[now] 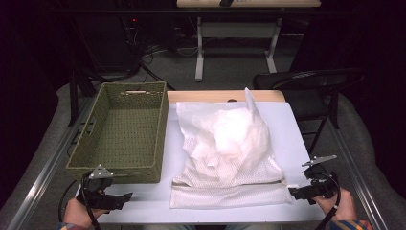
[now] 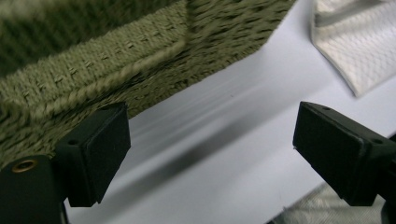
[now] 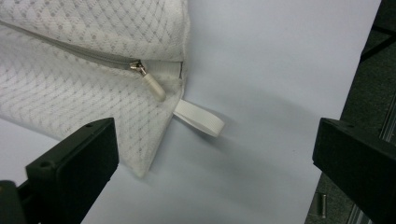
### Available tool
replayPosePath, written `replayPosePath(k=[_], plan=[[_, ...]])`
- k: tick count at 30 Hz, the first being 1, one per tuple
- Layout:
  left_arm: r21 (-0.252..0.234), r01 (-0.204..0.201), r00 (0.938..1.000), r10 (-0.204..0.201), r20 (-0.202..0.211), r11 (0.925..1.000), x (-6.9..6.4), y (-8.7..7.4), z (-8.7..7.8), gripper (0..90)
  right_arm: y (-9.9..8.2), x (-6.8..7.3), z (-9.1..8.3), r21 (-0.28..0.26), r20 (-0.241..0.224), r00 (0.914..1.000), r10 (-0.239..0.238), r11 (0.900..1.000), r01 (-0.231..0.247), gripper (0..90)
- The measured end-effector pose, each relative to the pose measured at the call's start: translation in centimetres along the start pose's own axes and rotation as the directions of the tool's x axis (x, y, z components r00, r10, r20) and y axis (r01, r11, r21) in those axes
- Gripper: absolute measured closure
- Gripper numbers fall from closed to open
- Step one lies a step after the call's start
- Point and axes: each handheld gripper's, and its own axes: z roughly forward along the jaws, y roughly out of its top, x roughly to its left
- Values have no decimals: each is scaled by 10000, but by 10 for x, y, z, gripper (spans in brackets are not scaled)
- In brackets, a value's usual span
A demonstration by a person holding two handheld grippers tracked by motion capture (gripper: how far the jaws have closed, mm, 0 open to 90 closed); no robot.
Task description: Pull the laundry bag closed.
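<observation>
At the far left of the table (image 1: 143,207) the left gripper (image 1: 125,199) hovered by the near corner of the green woven basket (image 1: 122,134), its jaws spread with nothing between them — just bare table showed in the gap. The basket stood empty. To its right lay the white mesh laundry bag (image 1: 230,184), flat on the table with a white cloth (image 1: 230,132) bunched over its far half. In the right gripper view the bag's zipper pull (image 3: 150,80) sat at the closed end by a small white loop (image 3: 201,119). The right gripper (image 1: 293,193) waited just beside that corner, jaws wide and holding nothing. The likely trouble: a pinch aimed at the pull could catch mesh or the loop instead, dragging the whole bag and tumbling the loose cloth.
</observation>
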Motion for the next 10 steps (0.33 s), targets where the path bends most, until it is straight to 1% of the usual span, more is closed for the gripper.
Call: replayPosePath(k=[1,3,4,7,10], plan=[[35,45,10000,-44,-88,10000,1,-2,1,103,0,0,0,-37,24,10000,6,10000,-6,0],[127,126,9999,-125,-68,9998,3,-4,3,79,0,1,0,-77,47,10000,-23,10000,24,0],[52,110,9999,-110,-126,9999,3,-4,3,76,0,1,1,-91,1,10000,-49,9999,49,0],[-126,250,9996,-251,-115,9996,6,-5,2,70,0,1,2,-70,17,10000,-53,10000,53,0],[-182,417,9991,-418,-65,9990,9,-5,3,65,1,1,3,-87,63,10000,-30,10000,30,0]])
